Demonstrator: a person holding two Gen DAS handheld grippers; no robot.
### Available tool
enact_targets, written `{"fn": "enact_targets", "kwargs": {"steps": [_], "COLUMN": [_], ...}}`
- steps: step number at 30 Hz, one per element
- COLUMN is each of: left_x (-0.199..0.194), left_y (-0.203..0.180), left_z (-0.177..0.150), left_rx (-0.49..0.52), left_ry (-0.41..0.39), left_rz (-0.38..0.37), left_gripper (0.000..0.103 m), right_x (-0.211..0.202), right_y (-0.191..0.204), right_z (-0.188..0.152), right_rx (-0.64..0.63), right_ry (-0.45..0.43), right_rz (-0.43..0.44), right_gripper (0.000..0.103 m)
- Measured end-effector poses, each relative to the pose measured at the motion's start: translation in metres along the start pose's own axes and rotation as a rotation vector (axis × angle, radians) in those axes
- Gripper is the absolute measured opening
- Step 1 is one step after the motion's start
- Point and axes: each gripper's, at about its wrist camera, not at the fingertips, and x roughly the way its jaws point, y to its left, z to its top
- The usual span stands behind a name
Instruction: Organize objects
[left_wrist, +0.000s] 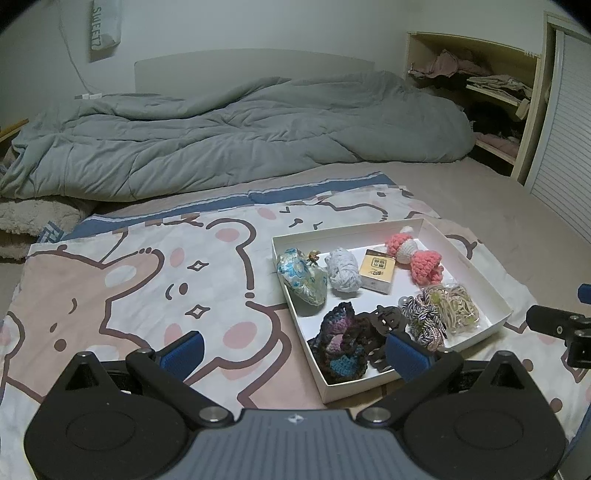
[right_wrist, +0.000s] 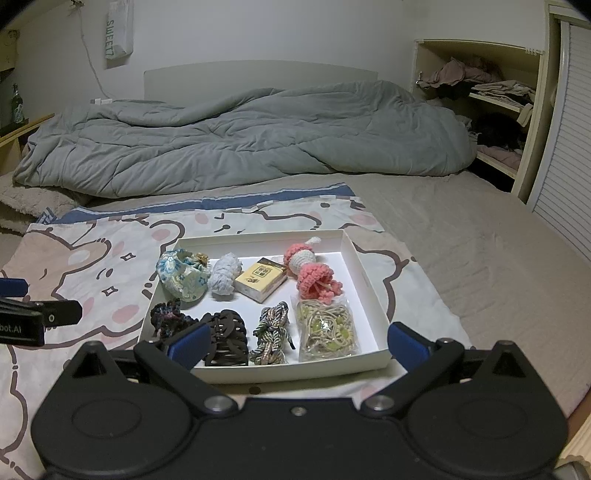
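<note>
Bedroom, cartoon sheet (right_wrist: 92, 266) | small items gathered in white tray (right_wrist: 369, 291), apparently sorted | left gripper (left_wrist: 293, 350) spread, empty | right gripper (right_wrist: 297, 343) spread, empty, hovering nearside

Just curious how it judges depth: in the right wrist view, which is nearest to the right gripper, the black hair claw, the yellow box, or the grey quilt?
1. Black hair claw, front of the tray.
2. Yellow box, mid-tray.
3. Grey quilt, far across the bed.
</note>
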Motion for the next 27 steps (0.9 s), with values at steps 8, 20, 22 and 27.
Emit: {"fn": "enact_targets", "kwargs": {"steps": [8,20,22,27], "left_x": [0.0006,0.0008,0.0011,0.0013], "left_y": [0.0006,0.0031,0.0032,0.0030], "left_z": [-0.0002,0.0003,-0.0002,-0.0015], "left_rx": [-0.001,-0.003,-0.001,-0.002], "left_ry": [0.002,0.007,0.008,0.012], "left_rz": [0.004,0.004,0.005,0.006], "left_gripper": [0.103,0.103,0.103,0.103], "right_x": [-0.0001,0.0005,0.0012,0.0013], "right_y": [0.0003,0.0012,0.0015,0.0012], "right_z": [0.0000,-0.0016,-0.0021,-0.0017], "right_rx": [-0.001,0.001,0.000,0.000], "right_ry": [0.001,0.004,0.005,0.005], "right_rz": [0.000,0.006,0.005,0.005], "right_gripper": [0.103,0.103,0.103,0.103]}}
